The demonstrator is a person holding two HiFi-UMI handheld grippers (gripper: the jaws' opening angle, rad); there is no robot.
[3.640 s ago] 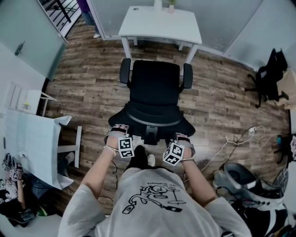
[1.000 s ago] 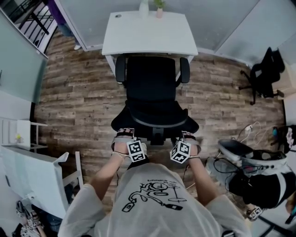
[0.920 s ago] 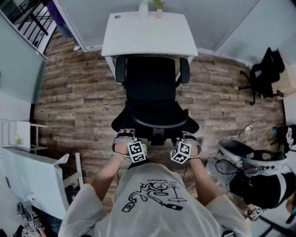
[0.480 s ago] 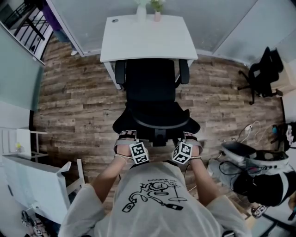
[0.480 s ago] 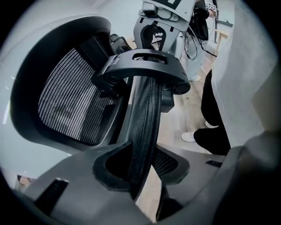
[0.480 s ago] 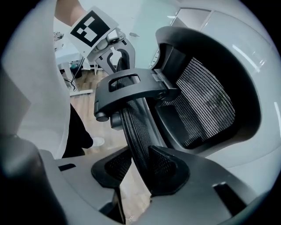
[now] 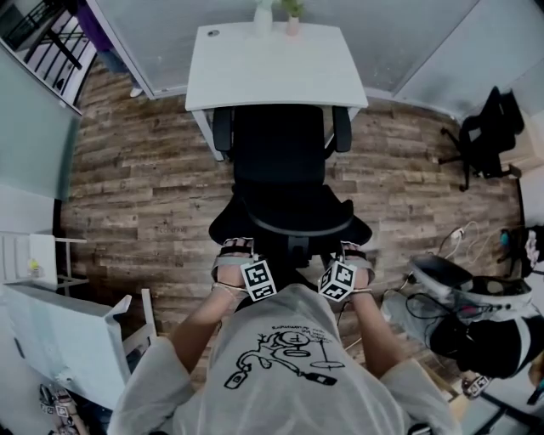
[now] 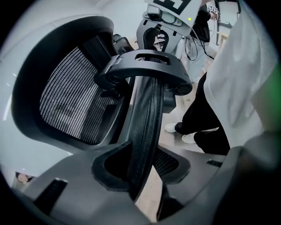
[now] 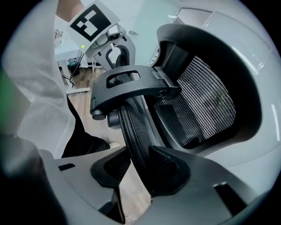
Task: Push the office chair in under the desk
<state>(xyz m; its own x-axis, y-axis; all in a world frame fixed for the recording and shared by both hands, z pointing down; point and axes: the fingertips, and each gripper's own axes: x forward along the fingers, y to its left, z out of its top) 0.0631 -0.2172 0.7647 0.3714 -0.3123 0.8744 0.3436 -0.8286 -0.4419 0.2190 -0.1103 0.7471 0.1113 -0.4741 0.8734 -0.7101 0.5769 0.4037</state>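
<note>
Wood-plank floor (image 7: 144, 170) carries a white desk (image 7: 276, 72) at far centre bearing two small vessels (image 7: 263, 19) at its far edge, a black office chair (image 7: 280, 161) just beside its near edge, a second black chair (image 7: 484, 136) far right, and cables (image 7: 455, 238) at right.
</note>
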